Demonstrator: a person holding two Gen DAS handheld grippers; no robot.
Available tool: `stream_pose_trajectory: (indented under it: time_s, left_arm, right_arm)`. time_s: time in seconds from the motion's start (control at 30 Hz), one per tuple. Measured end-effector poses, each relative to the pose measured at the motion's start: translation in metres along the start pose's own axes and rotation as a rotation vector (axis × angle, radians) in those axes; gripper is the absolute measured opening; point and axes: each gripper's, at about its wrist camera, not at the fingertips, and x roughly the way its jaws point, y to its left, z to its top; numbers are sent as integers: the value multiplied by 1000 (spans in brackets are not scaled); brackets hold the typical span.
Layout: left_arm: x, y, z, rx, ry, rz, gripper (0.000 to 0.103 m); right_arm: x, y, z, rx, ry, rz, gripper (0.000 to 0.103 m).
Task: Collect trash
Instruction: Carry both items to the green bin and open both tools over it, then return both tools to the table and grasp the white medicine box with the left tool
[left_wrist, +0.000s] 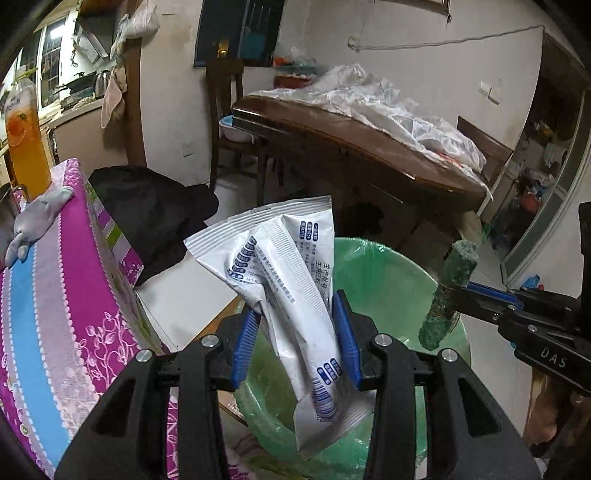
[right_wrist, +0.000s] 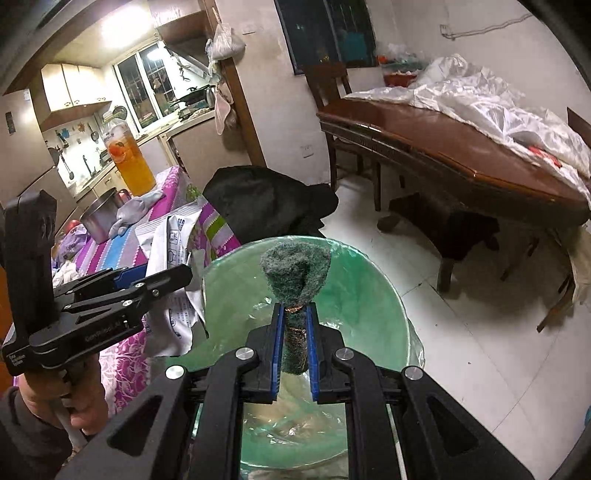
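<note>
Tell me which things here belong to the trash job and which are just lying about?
Job:
left claw gripping white wrapper
right claw gripping green scouring pad
green-lined bin

Lying about:
orange drink bottle
metal pot
wooden table
black cloth

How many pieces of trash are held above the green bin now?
2. The white wrapper is in the left tongs; the green scouring pad is in the right tongs.

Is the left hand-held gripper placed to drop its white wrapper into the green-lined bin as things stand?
Probably yes. The left hand-held gripper holds the white wrapper over the bin's open mouth, nothing beneath it. The right hand-held gripper, clamping a green scouring pad, sits alongside, apart.
</note>
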Motion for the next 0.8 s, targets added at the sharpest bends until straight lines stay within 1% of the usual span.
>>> stream_pose_trajectory:
  time_s: [0.13, 0.2, 0.23, 0.27, 0.3, 0.33, 0.5, 0.6, 0.63, 0.73, 0.8]
  left_arm:
    - [3, 1, -1, -1, 14, 6, 42]
    - [6, 0, 0, -2, 18, 14, 44]
    - [6, 0, 0, -4, 19, 16, 50]
    - [4, 1, 1, -6, 16, 16, 53]
    - [4, 1, 1, -7, 10, 19, 59]
    - [3, 1, 1, -8, 4, 26, 62]
    - [-5, 7, 0, -31, -5, 27, 64]
    - [-21, 16, -6, -43, -18, 29, 64]
    - [-27, 19, -8, -48, -24, 30, 66]
    - [-58, 39, -22, -68, -51, 51, 69]
    - [-77, 55, -32, -91, -64, 82, 71]
  right_arm:
    - [6, -3, -8, 8, 9, 8, 13]
    - [6, -3, -10, 8, 10, 11, 18]
    - [6, -3, -9, 9, 4, 8, 25]
    - [4, -3, -8, 11, -1, 7, 34]
    - [2, -3, -7, 15, -9, 8, 37]
    - [0, -4, -7, 17, -14, 6, 37]
    - [-17, -4, -4, 21, -59, -10, 41]
    - [-28, 2, -4, 16, -98, -2, 49]
    - [-33, 7, -4, 9, -115, 7, 51]
    - [-49, 25, -8, -20, -165, 49, 64]
    - [-59, 46, -14, -55, -203, 90, 74]
